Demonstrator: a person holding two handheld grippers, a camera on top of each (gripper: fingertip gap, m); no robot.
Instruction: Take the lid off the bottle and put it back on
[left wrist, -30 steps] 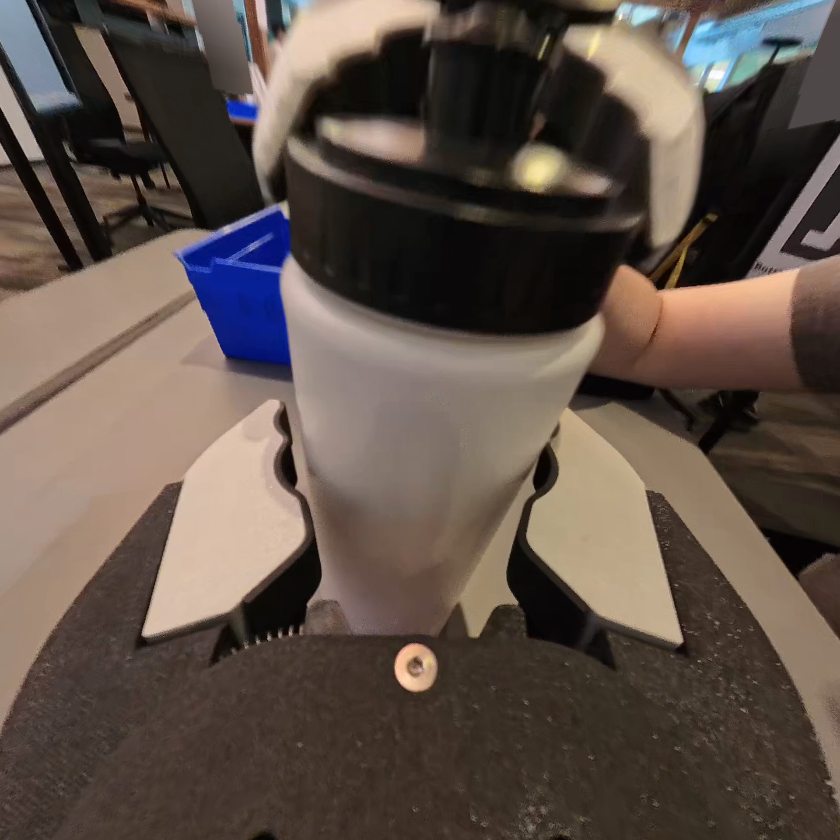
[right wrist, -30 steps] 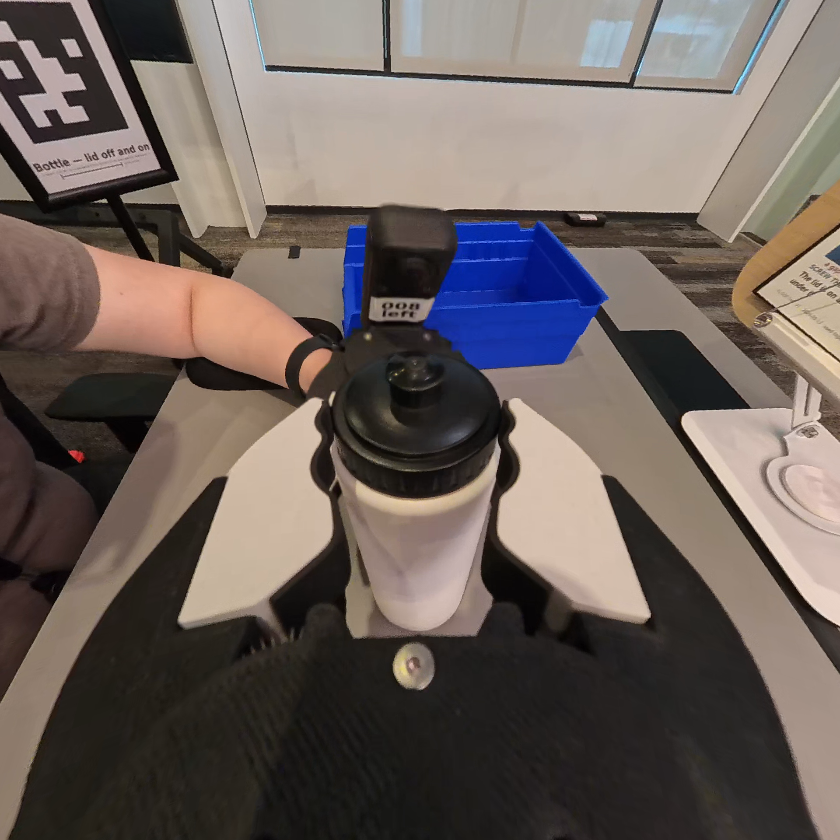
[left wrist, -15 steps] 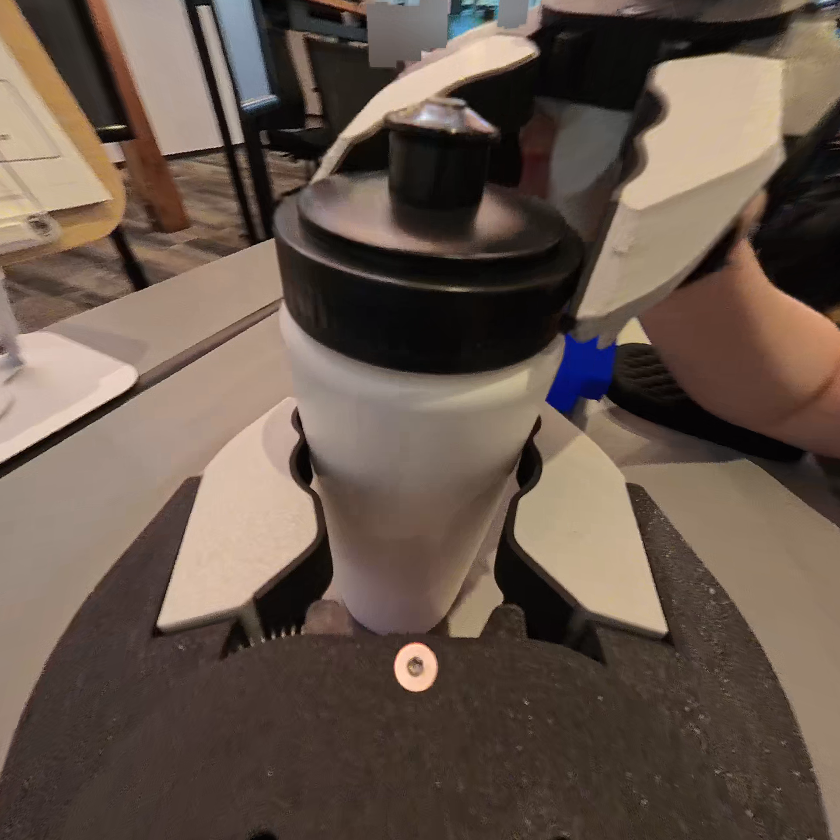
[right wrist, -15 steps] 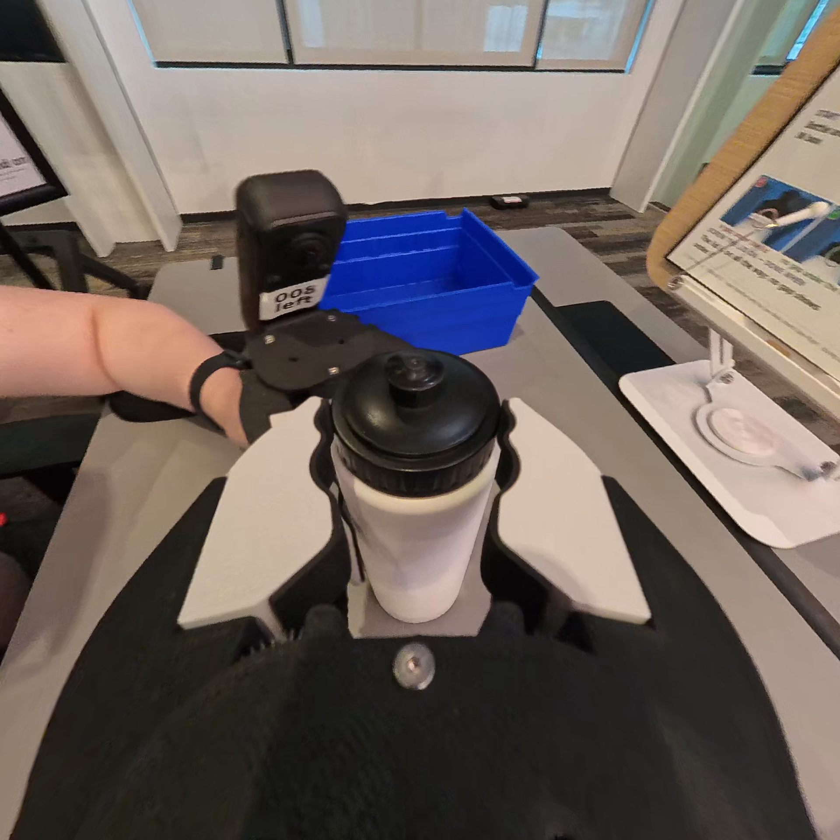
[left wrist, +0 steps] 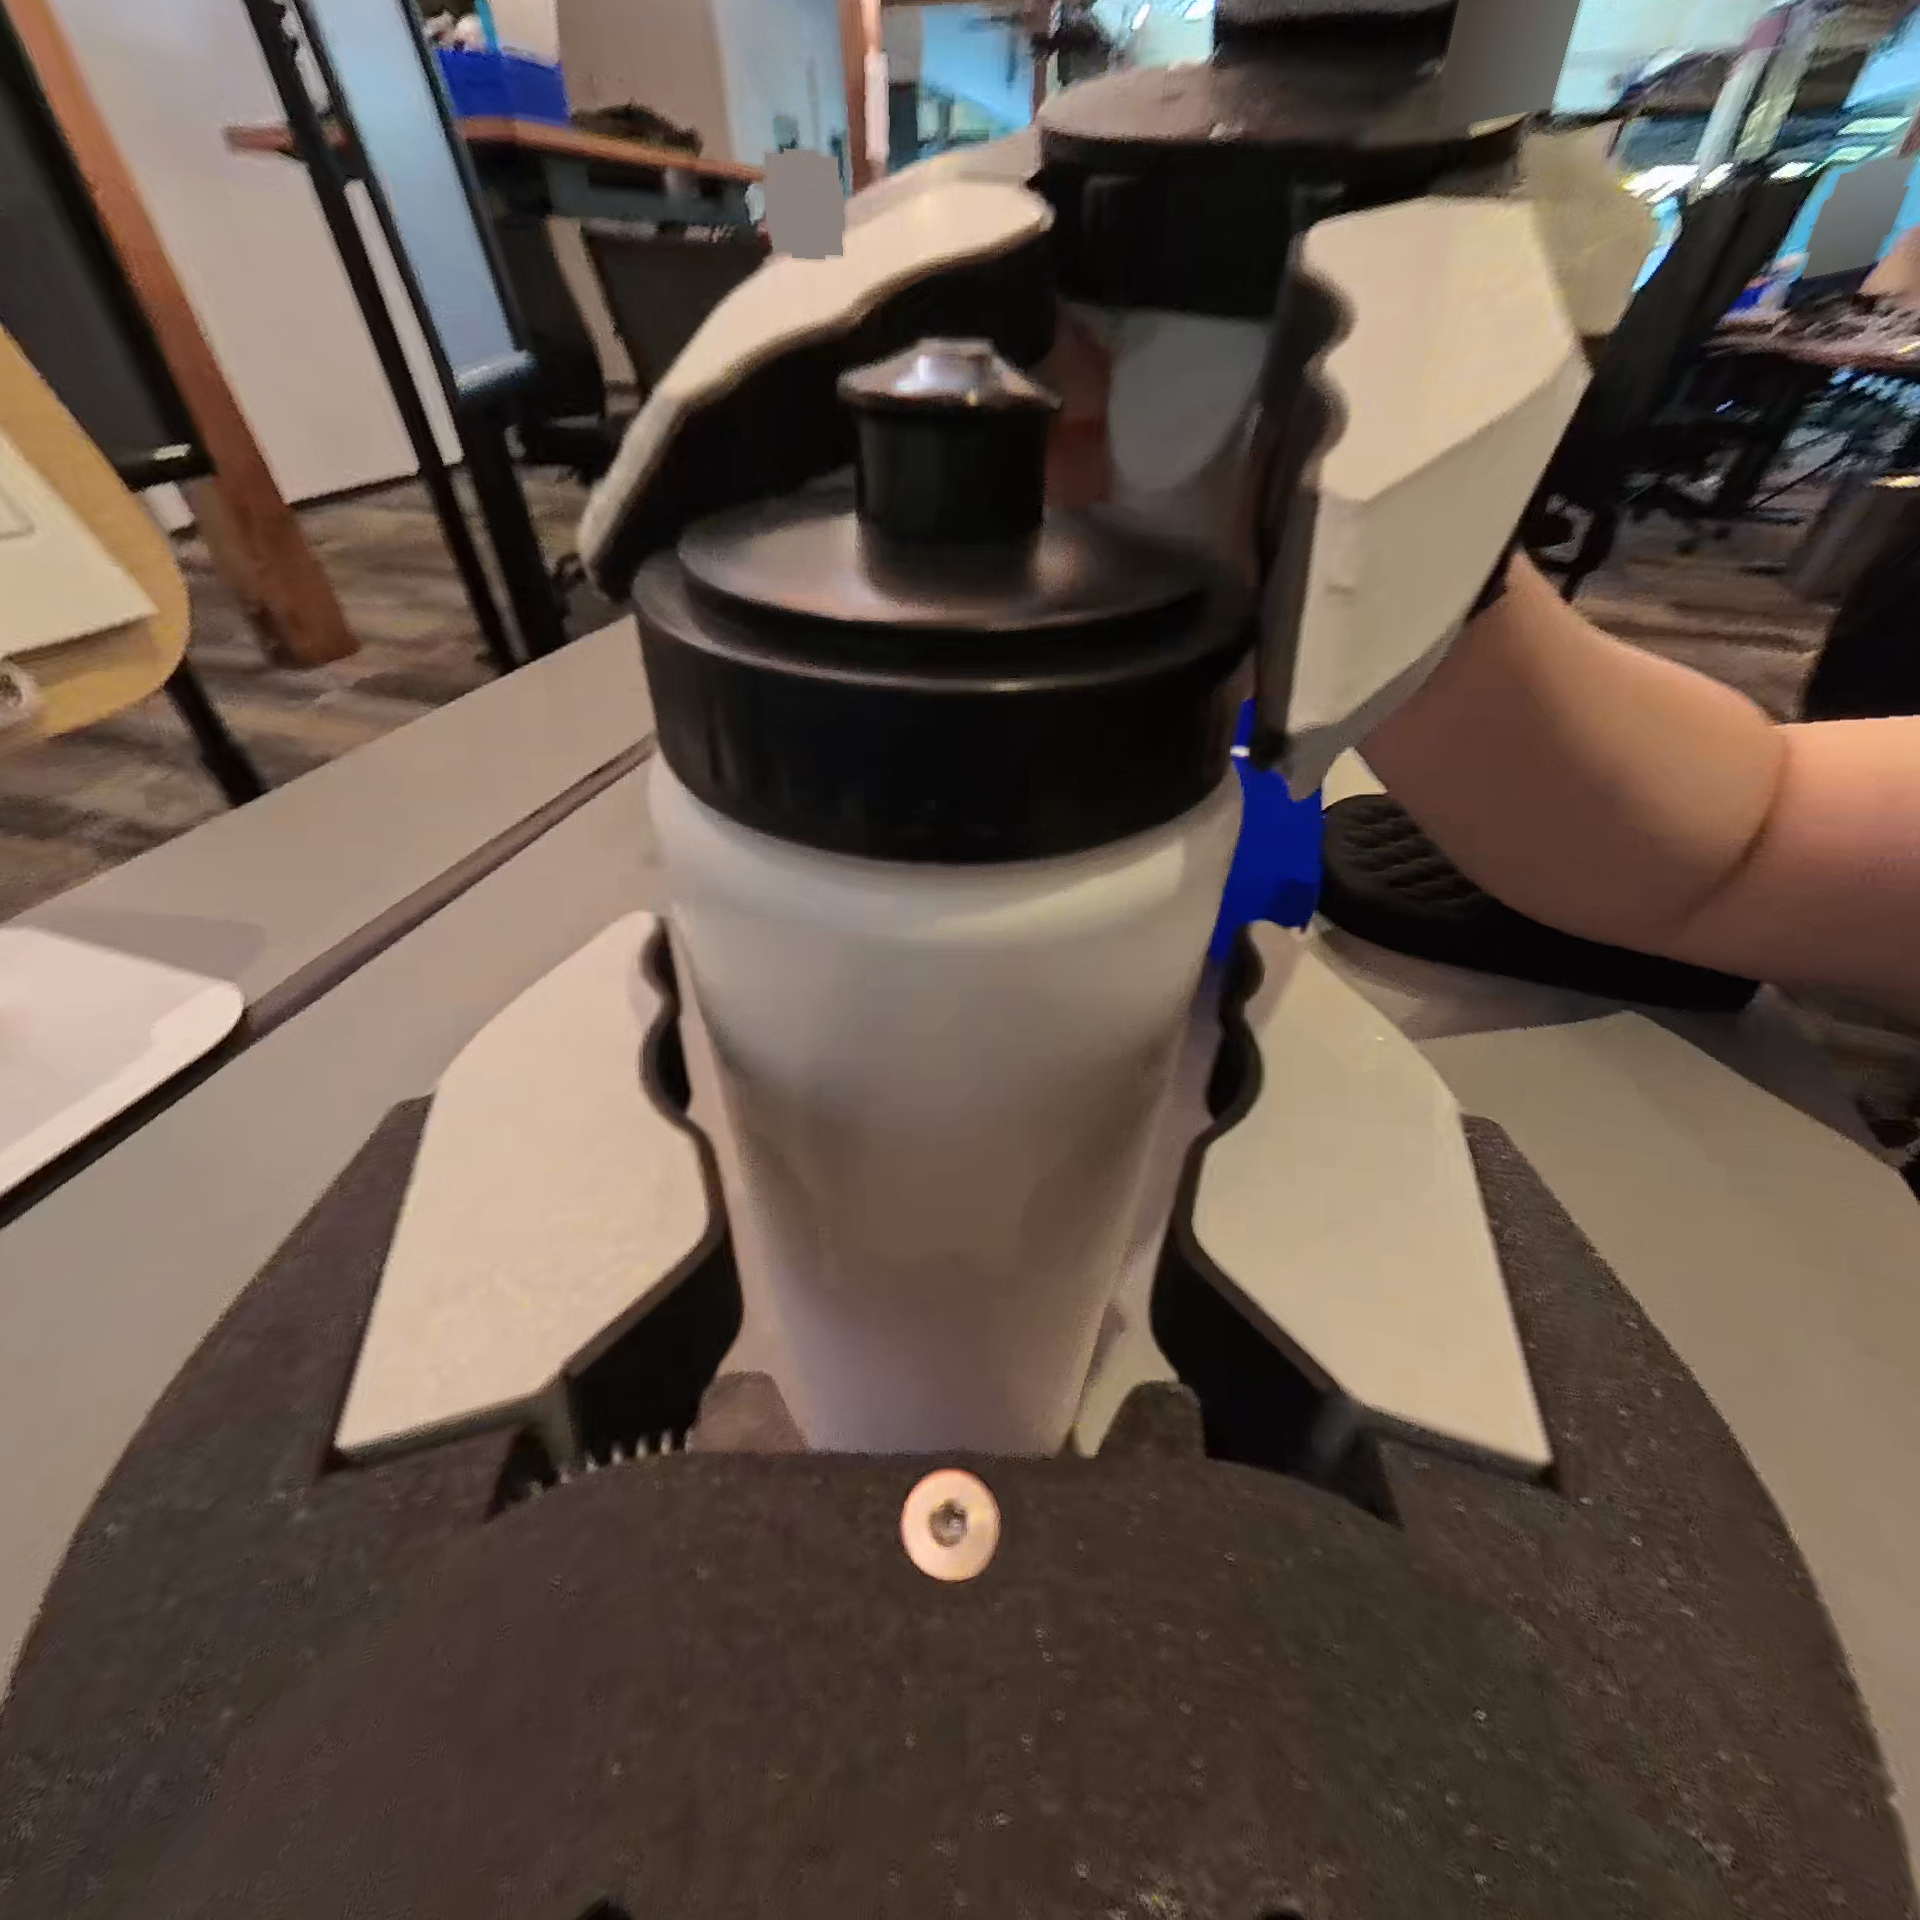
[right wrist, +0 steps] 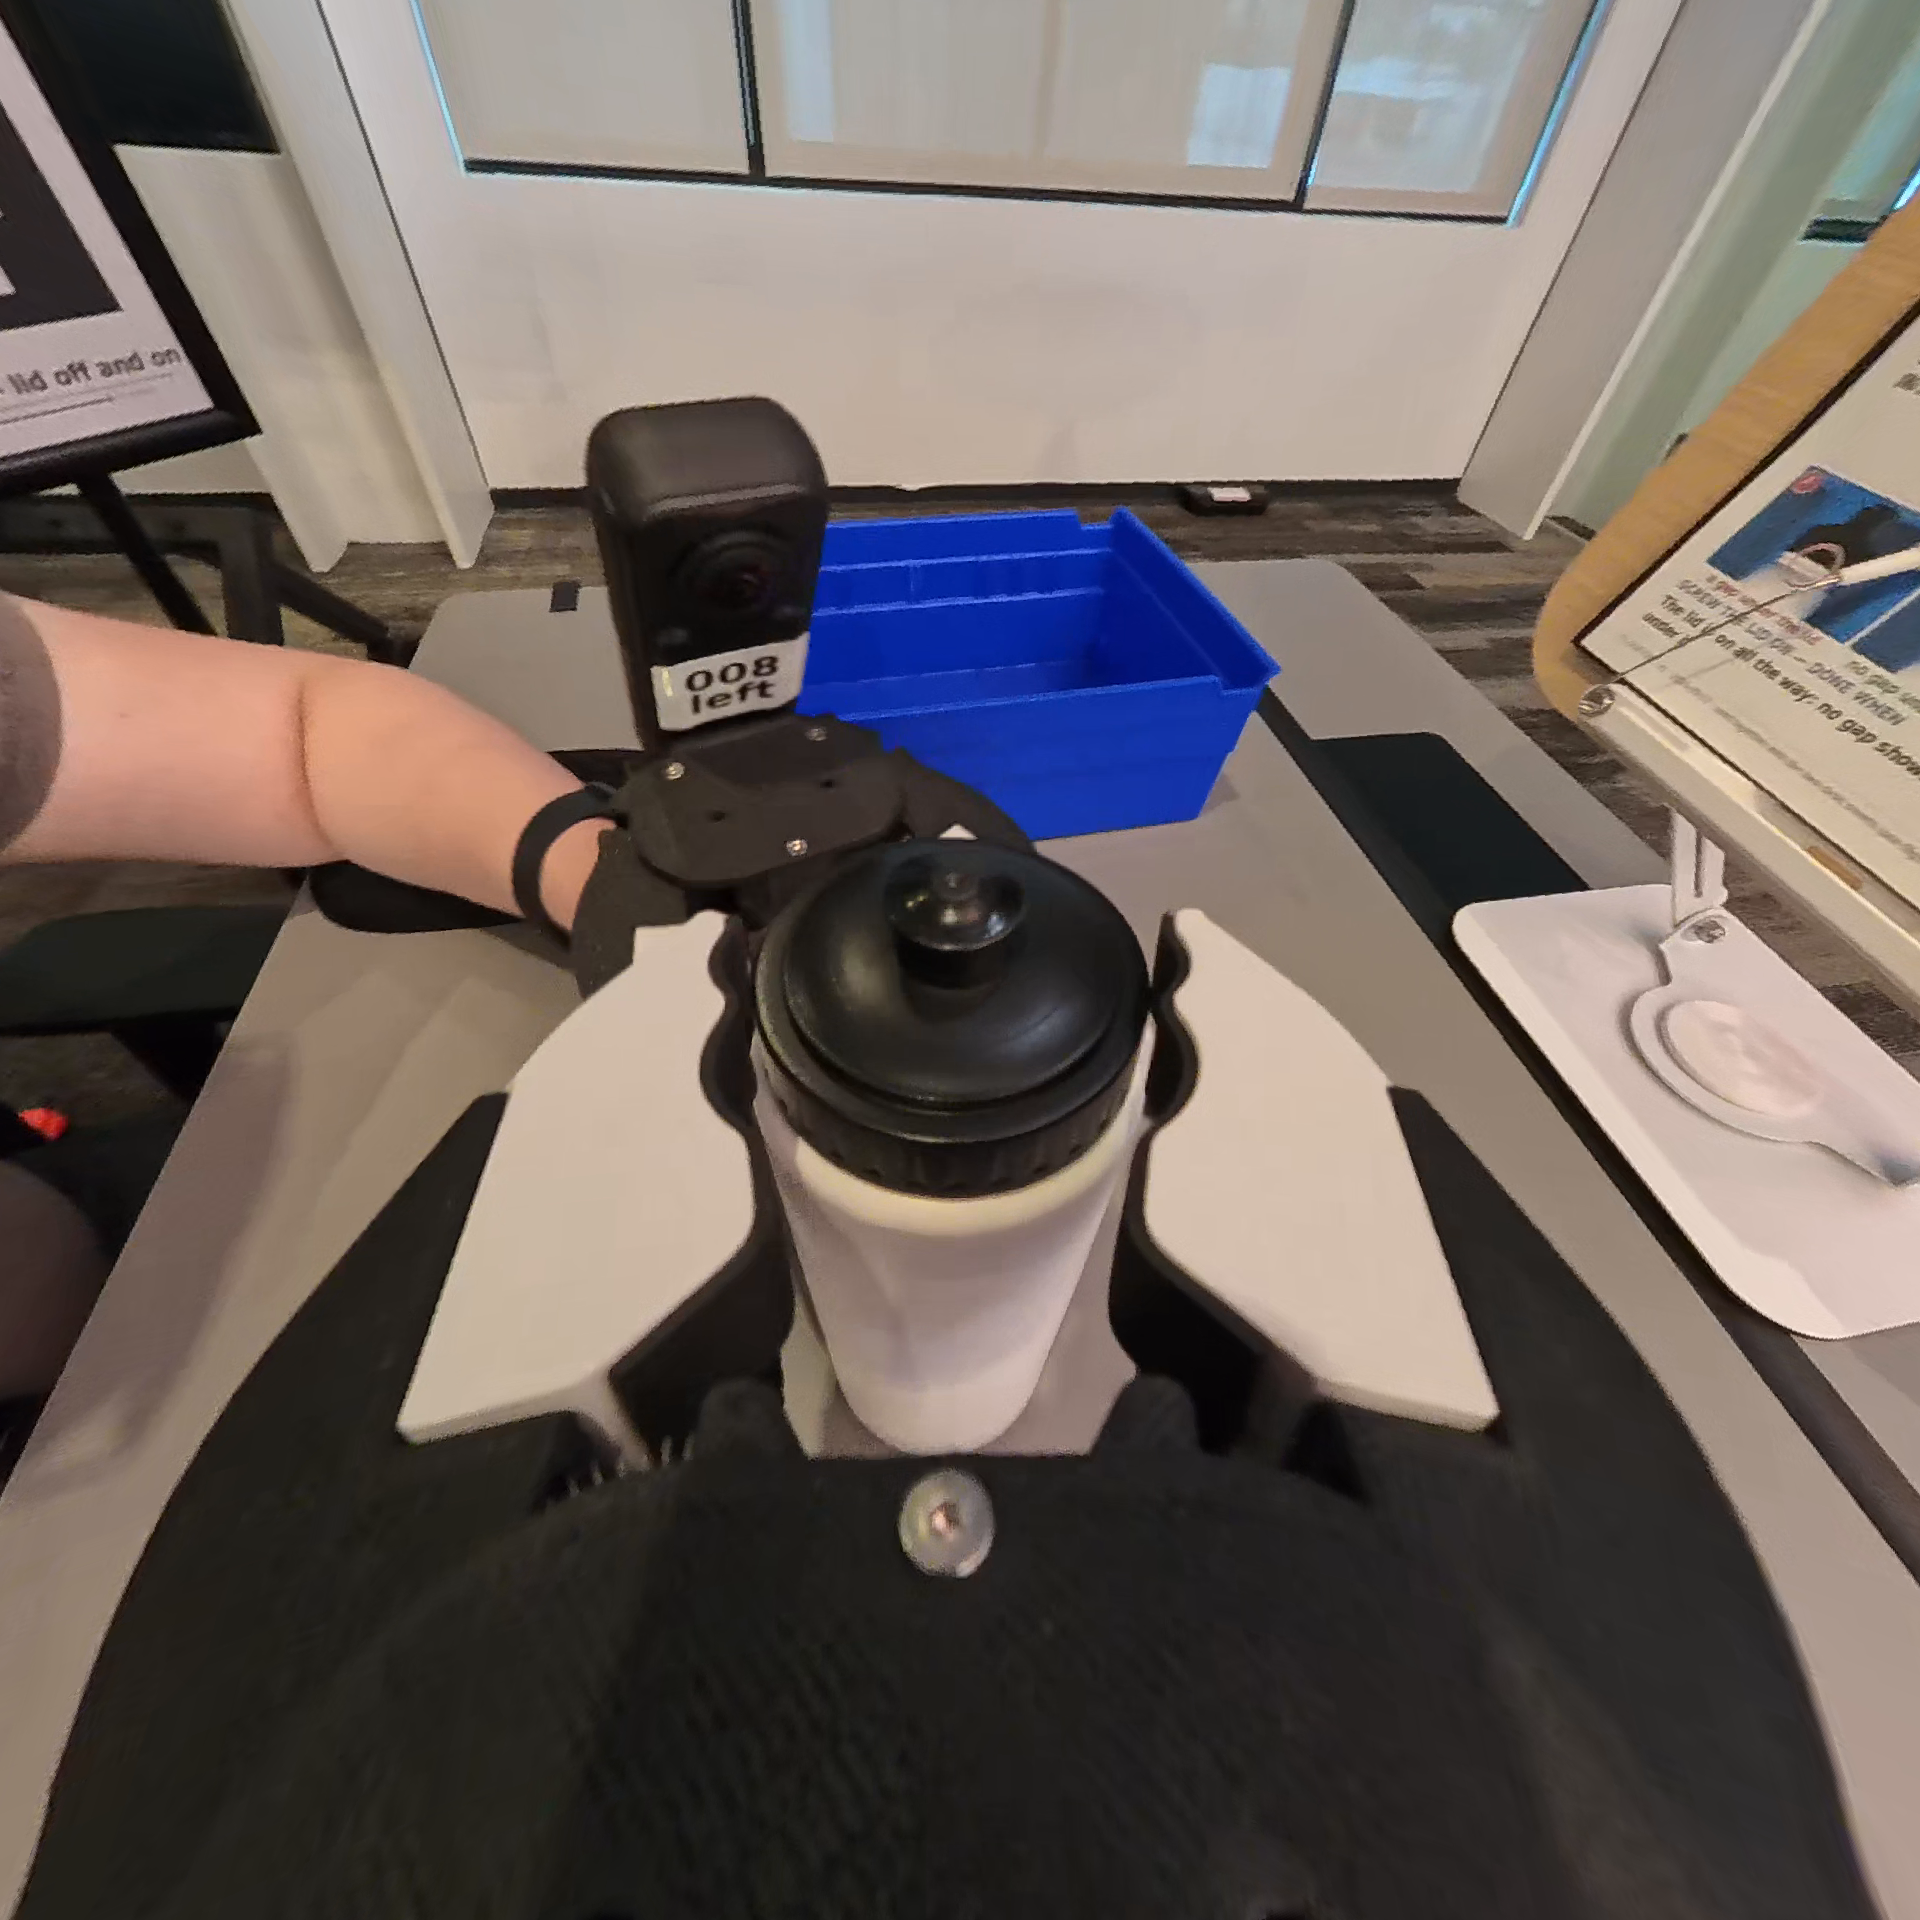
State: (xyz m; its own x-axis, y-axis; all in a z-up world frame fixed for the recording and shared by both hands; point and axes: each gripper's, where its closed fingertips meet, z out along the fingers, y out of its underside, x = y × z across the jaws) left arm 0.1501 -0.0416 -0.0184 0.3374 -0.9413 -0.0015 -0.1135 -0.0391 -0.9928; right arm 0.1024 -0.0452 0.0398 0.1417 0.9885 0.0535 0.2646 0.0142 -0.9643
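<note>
A white bottle (left wrist: 935,1091) with a black screw lid (left wrist: 935,748) stands upright between my left gripper's (left wrist: 945,935) fingers, which are shut on its body. My right gripper (right wrist: 951,966) comes from above and is shut on the lid (right wrist: 951,1049), with its grey fingers (left wrist: 1434,468) on both sides of the lid. The lid sits on the bottle, and its spout (right wrist: 951,904) points up. In the right wrist view the left gripper's camera (right wrist: 717,561) shows just behind the lid, and its fingertips are hidden.
A blue bin (right wrist: 1039,707) stands on the grey table (right wrist: 312,1091) behind the bottle. A white stand (right wrist: 1662,1091) with an instruction board is at the right. A sign on an easel (right wrist: 62,312) is at the far left. The person's forearm (left wrist: 1610,831) rests on a black pad (left wrist: 1455,894).
The two grippers have turned against each other around the bottle. In the right wrist view the left gripper swung from straight behind the lid to its left. The lid stays on.
</note>
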